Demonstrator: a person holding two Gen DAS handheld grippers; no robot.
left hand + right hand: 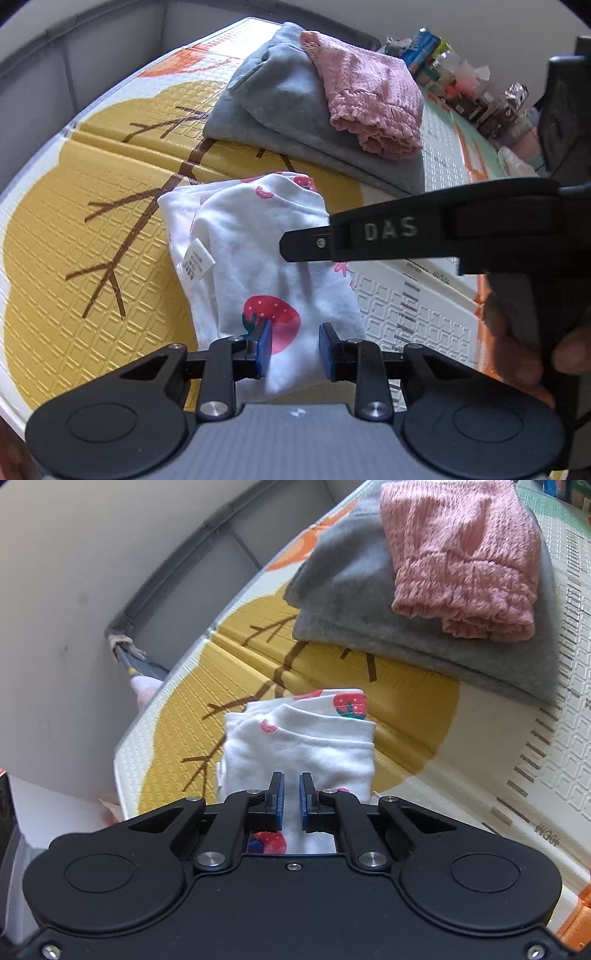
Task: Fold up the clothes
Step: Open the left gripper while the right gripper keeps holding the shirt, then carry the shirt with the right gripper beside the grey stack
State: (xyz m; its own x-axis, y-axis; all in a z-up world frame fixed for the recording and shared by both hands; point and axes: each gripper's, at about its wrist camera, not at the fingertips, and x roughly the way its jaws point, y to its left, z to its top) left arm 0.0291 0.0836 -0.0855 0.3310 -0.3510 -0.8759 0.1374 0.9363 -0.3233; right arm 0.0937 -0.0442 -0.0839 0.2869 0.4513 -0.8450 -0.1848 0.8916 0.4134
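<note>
Strawberry-print garment folded small on the play mat, a folded stack behind it

The white strawberry-print garment (258, 258) lies doubled into a compact bundle on the yellow tree-pattern play mat (92, 221), its care label (195, 264) showing at one edge. The left gripper (295, 349) hovers over its near end, jaws wide and empty. The right gripper (291, 801) has its jaws narrow with white cloth between the pads; whether they actually pinch it I cannot tell. Behind, a folded grey garment (351, 590) carries a folded pink crinkled one (461, 561). Judging by this, most folding looks done; perhaps a final tidy or stacking remains
</note>
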